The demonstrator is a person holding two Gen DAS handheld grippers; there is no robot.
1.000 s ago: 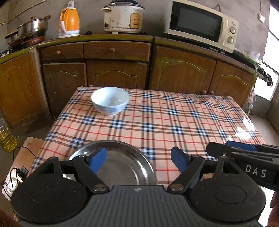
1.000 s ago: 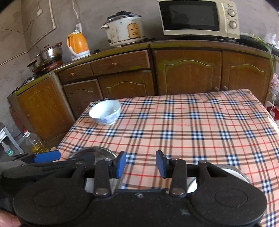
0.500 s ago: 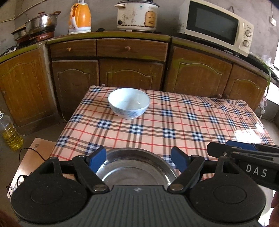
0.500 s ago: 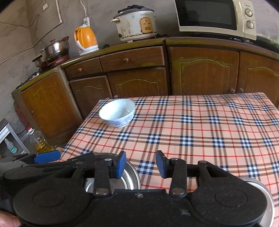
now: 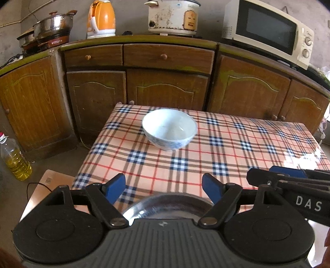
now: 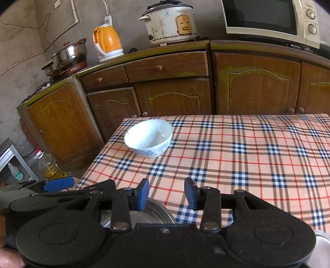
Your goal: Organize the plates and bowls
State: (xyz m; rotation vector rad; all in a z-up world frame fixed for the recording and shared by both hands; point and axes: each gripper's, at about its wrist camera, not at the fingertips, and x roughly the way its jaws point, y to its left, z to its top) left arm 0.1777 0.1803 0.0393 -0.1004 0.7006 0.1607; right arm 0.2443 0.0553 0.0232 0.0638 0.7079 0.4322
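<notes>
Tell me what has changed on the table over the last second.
Both grippers advanced toward the white bowl, which now looks larger. The steel plate has slid mostly under the left gripper. Nothing was grasped or released. The jaws of both the left and the right gripper stayed open; bowl and plate stayed put.

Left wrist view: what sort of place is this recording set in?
A home kitchen, most likely: a cream microwave oven and white rice cooker sit on brown wooden cabinets behind a plaid-covered table.

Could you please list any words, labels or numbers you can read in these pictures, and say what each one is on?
"DAS": white letters on the black body of the right gripper, seen in the left wrist view.
Rice cooker label: too blurred to read.
Oil bottle cap label: too small to read.
Microwave dial markings: unreadable.
</notes>
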